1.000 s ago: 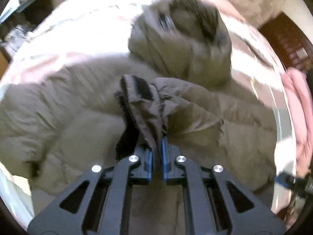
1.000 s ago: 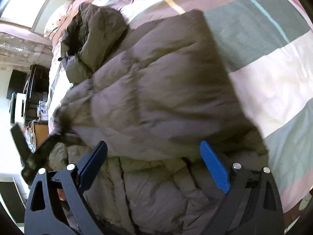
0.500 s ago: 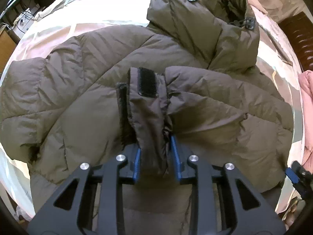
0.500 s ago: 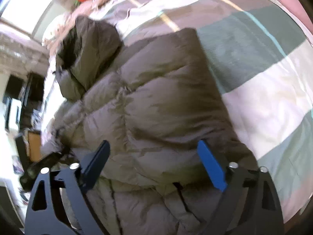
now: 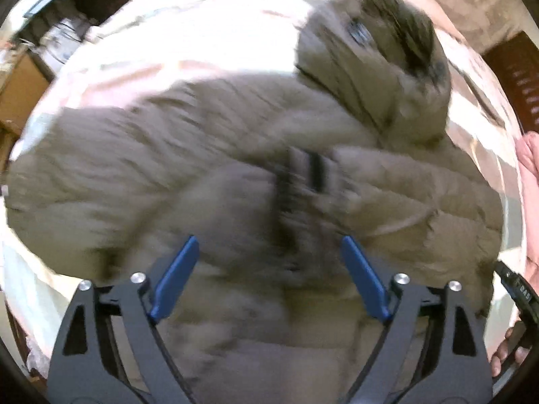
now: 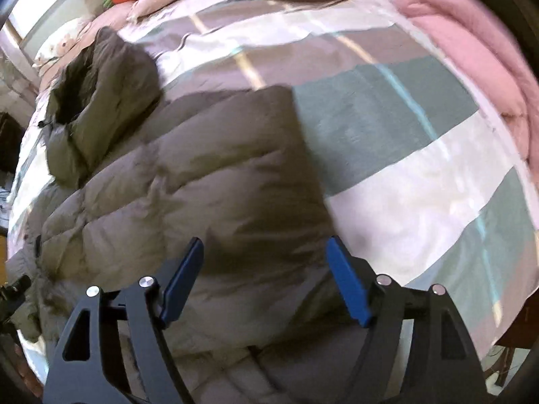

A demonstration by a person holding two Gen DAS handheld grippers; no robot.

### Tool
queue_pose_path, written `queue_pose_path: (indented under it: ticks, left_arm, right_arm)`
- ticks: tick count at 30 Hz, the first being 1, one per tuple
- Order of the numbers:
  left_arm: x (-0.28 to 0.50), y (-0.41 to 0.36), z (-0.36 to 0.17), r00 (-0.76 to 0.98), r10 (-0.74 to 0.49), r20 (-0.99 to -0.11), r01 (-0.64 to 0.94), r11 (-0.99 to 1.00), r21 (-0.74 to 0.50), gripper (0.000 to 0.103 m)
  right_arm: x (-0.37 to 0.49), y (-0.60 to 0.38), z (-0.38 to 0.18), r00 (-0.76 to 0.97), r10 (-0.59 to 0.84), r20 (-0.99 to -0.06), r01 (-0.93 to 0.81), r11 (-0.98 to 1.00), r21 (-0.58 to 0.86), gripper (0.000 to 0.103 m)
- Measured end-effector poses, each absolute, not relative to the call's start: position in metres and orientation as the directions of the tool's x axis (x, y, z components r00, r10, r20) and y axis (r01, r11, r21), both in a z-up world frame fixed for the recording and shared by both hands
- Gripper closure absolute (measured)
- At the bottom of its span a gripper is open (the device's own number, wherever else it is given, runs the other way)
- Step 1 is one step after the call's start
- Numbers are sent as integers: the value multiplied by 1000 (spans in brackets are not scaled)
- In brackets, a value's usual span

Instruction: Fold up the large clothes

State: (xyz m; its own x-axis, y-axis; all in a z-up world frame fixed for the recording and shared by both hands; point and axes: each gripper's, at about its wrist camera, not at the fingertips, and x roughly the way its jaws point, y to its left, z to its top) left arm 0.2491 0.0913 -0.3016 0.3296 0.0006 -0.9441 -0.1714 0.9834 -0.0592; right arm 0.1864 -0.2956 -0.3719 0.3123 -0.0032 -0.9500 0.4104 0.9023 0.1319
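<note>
Two sets of tongs are working over one big puffy brown jacket (image 5: 209,181) that's lying spread on the bed (image 6: 421,202). The left tongs (image 5: 269,276) are swinging wide apart, nothing pinched between them, and just ahead of them the sleeve cuff (image 5: 303,175) with its dark strap is sitting on the chest, so I'm guessing the sleeve is being left folded inward there on purpose to narrow the coat. The right tongs (image 6: 266,279) are narrowing in but not touching anything yet, with the jacket's folded side edge lying right between and below them, probably lining up for the next grab. The hood (image 6: 97,101) is sitting well beyond both, toward the pillows. A pink blanket (image 6: 471,67) is bunching up off to the right tongs' far right. Honestly the left view is smearing badly with blur, so the cuff detail and hood buttons are hard to read, and the hem nearest the tongs is getting cut off by the frame.
</note>
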Motion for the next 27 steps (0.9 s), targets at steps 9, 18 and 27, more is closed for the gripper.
queue_pose_path:
  ticks: [9, 18, 27]
  left_arm:
    - [196, 323, -305, 434, -85, -897, -626, 688, -367, 2]
    - [131, 454, -394, 533, -197, -823, -802, 193, -565, 2]
    - [182, 437, -345, 647, -81, -758, -666, 423, -614, 94]
  right_arm:
    - [174, -259, -366, 285, 127, -950, 317, 923, 219, 27]
    - [168, -244, -378, 226, 159, -961, 331, 915, 230, 27]
    - [170, -240, -379, 222, 165, -961, 315, 921, 231, 27]
